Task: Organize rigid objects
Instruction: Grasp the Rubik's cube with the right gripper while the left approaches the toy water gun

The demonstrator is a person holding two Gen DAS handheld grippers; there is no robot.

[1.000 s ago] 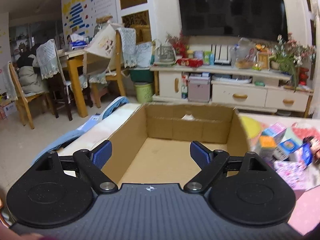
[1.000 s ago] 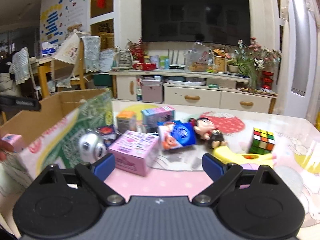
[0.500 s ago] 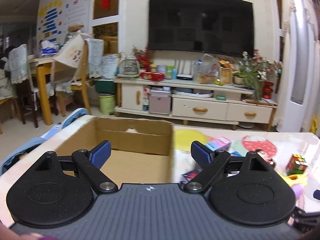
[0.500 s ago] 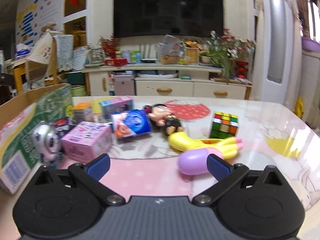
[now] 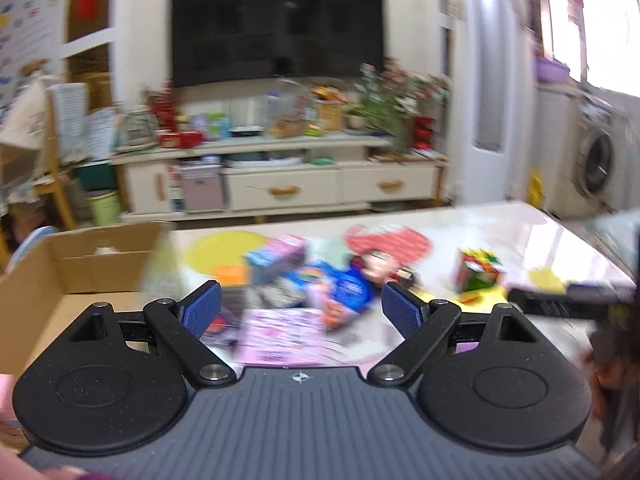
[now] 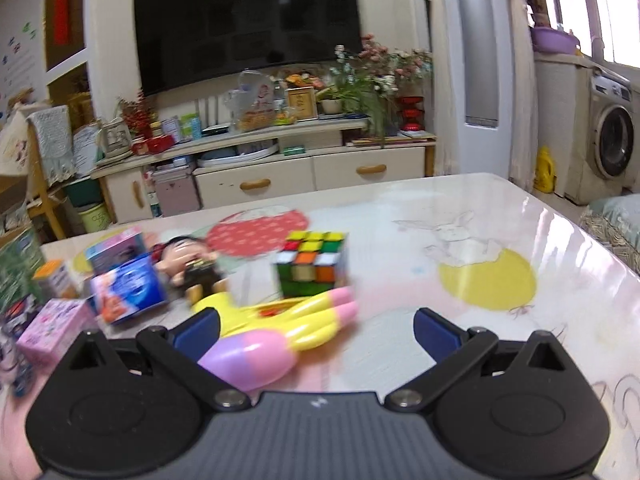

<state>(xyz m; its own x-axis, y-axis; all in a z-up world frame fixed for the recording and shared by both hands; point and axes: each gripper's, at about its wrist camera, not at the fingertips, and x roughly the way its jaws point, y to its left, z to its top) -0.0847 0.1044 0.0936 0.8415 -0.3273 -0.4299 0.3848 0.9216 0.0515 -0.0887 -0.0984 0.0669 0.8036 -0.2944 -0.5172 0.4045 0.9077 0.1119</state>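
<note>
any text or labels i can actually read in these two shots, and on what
None can be read.
Pink box: print blurred.
Blue box: print blurred.
Green bin: pale lettering, too small to read.
Wall poster: coloured marks, blurred.
Framed sign on the TV stand: too small.

On the table before you, the cardboard box sits at the left edge. To its right lies a cluster of small boxes, with a doll just right of them. The puzzle cube stands right of the doll, and a banana-shaped toy lies in front of the cube. Behind the table stands the TV cabinet, with the television above it.
</note>
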